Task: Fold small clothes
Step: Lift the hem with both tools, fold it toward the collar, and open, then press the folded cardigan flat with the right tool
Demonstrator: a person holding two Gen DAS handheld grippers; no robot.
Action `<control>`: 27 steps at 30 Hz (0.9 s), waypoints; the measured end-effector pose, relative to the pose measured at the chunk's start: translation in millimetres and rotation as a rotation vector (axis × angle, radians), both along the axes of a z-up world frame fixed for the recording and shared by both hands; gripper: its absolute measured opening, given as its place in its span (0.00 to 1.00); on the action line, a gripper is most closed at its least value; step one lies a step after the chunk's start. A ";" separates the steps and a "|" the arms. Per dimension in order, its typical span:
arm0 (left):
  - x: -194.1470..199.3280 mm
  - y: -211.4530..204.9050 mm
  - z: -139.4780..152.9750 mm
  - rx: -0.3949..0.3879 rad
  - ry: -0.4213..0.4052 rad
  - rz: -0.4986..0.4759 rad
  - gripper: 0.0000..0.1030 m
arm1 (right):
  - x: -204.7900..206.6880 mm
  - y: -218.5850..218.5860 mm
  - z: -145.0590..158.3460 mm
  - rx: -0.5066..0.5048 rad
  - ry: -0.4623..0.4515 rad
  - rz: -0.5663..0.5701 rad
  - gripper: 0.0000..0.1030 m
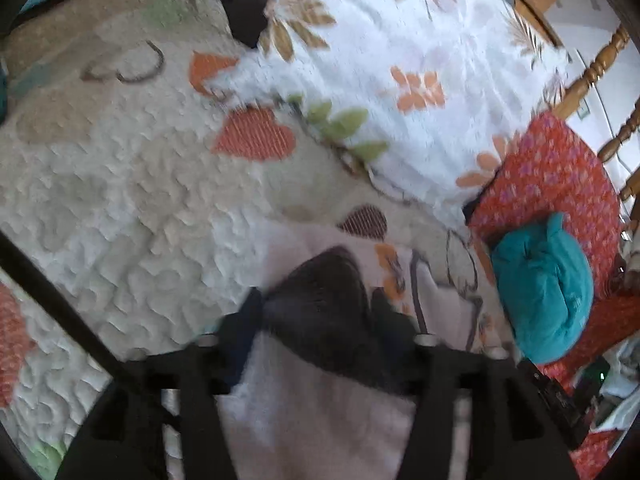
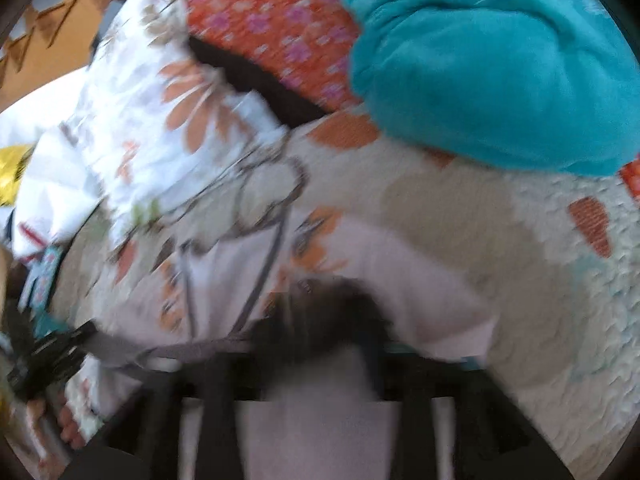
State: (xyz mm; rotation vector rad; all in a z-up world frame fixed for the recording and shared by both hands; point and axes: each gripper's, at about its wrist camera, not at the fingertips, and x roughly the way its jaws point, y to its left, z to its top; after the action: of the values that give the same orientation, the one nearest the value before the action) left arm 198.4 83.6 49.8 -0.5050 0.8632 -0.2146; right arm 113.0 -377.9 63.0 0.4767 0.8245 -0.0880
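Claws (image 1: pixel 316 304) (image 2: pixel 320 332) seemingly on garment (image 1: pixel 320 412) edge

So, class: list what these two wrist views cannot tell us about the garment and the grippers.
1. Left wrist: the pale pink garment runs off the bottom edge; its type is unclear.
2. Right wrist: motion blur smears the right gripper; grip unclear.
3. Right wrist: white lettering on the teal bundle is blurred and cut off.

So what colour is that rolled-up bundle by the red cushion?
Teal, with faint white lettering; the bundle shows best in the right wrist view.
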 end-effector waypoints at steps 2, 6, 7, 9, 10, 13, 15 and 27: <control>-0.3 4.2 4.1 0.002 -0.010 0.012 0.61 | -1.6 -5.1 2.7 -0.018 0.003 -0.011 0.74; -7.4 9.5 6.1 -0.010 0.006 0.010 0.61 | -12.0 -9.7 12.5 -0.026 0.001 -0.013 0.74; -10.6 8.8 6.5 0.006 0.007 -0.001 0.61 | -16.2 -10.5 15.8 -0.034 -0.001 -0.010 0.74; -18.6 7.6 7.5 0.049 0.006 -0.022 0.61 | -28.3 -12.5 21.6 -0.066 0.010 0.003 0.74; -24.1 7.1 8.1 0.076 0.002 -0.036 0.61 | -34.4 -13.2 22.2 -0.075 0.016 0.010 0.74; -42.4 9.2 6.0 0.138 -0.004 -0.077 0.63 | -55.6 -16.6 18.1 -0.071 0.049 0.037 0.74; -56.9 16.3 -1.4 0.152 0.014 -0.104 0.63 | -69.2 -16.6 12.2 -0.062 0.070 0.057 0.74; -108.8 30.1 -54.8 0.145 0.126 -0.258 0.63 | -128.5 2.4 -43.2 0.127 0.211 0.147 0.54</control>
State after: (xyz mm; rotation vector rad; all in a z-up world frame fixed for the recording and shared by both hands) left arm 89.5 113.7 -5.0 -0.2727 1.0594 -0.3557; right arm -15.4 -375.5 19.8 0.5310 1.0739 0.0516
